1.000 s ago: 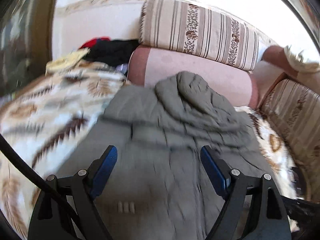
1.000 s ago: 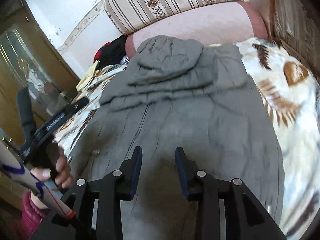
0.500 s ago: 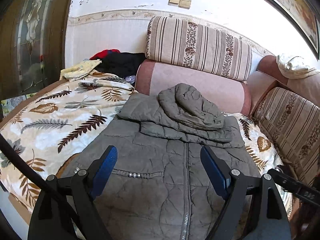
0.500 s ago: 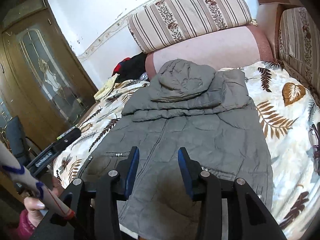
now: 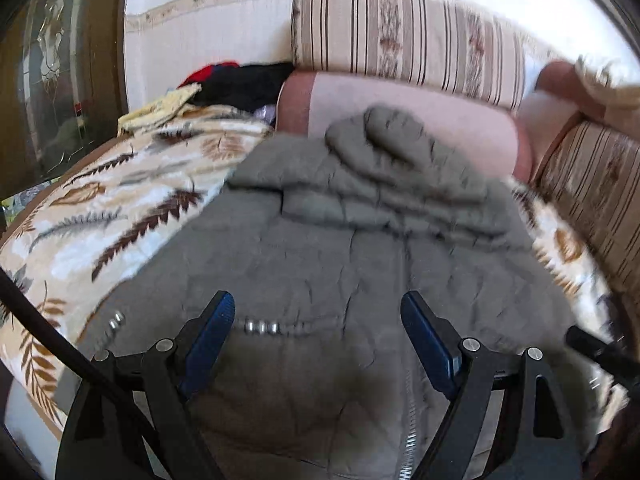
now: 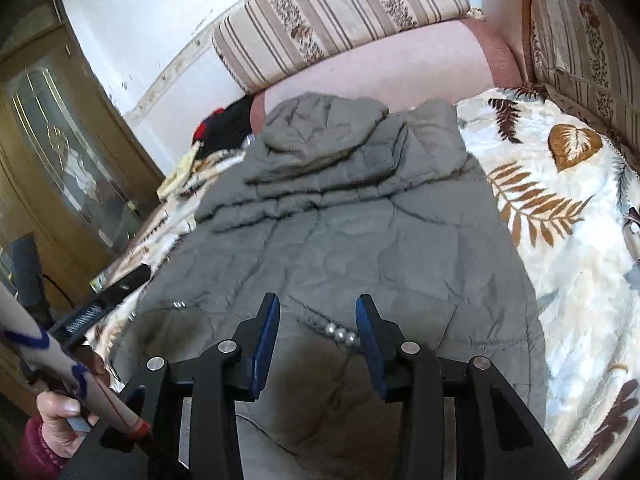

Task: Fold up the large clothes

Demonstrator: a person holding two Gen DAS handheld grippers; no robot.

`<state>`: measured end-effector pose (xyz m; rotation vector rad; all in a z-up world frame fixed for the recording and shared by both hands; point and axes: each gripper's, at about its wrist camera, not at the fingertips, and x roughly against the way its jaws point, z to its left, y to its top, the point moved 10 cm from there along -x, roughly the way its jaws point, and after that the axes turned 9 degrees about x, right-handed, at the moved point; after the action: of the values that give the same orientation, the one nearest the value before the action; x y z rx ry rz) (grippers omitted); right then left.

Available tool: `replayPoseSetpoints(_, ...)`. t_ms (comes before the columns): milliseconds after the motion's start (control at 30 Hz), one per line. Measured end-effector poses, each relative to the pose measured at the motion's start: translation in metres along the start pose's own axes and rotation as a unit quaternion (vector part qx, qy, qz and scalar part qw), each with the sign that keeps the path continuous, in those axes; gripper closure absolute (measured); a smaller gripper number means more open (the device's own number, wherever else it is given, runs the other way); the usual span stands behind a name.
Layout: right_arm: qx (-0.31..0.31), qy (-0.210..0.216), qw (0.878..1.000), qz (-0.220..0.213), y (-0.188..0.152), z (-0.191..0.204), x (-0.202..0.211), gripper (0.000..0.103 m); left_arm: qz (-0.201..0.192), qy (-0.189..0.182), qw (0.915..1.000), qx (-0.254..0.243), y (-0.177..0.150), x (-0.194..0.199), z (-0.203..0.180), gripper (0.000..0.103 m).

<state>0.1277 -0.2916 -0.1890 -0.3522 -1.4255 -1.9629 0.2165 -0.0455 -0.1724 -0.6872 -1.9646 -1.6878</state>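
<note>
A grey quilted hooded jacket [image 5: 340, 248] [image 6: 340, 240] lies front up on a leaf-patterned blanket [image 5: 100, 220] [image 6: 560, 220]. Its hood [image 5: 392, 140] [image 6: 320, 128] and sleeves are folded down over the chest. My left gripper [image 5: 318, 304] hovers open and wide over the lower left front, above a pocket trimmed with pearl beads [image 5: 260, 326]. My right gripper [image 6: 318, 302] is open, narrower, above the other beaded pocket [image 6: 340, 334]. Nothing is pinched between the fingers of either gripper. The left view is motion-blurred.
Striped cushions [image 5: 400, 52] and a pink sofa back [image 5: 400, 108] rise behind the jacket. A pile of red, black and yellow clothes [image 5: 240, 84] sits at the far left. A wooden glazed door [image 6: 60, 160] stands on the left. A person's hand [image 6: 60, 412] holds the left gripper.
Both grippers have dropped closer to the jacket's lower half over the last half second. The right jaws stand slightly wider than one second ago. The jacket has not moved.
</note>
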Motion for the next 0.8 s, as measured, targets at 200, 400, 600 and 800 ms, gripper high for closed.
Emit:
replayPoseSetpoints(200,0.014,-0.010,0.999,0.043,-0.019,0.001,-0.020,0.059,0.080,0.044,0.9958,0.012,-0.037,-0.041,0.024,0.019)
replayPoseSetpoints(400,0.036,-0.023,0.994,0.097,-0.042,0.004,-0.041,0.058,0.092,0.052,0.9944,-0.006,-0.050,-0.048,0.029,0.018)
replayPoseSetpoints(600,0.058,-0.044,0.997,0.033,-0.025,0.008,-0.015,0.058,0.047,0.058,0.9972,-0.008,-0.037,-0.032,0.033,0.018)
replayPoseSetpoints(800,-0.025,-0.094,0.995,0.014,-0.021,-0.045,-0.002,0.055,0.036,0.061,0.9973,-0.016,-0.032,-0.030,0.039,0.018)
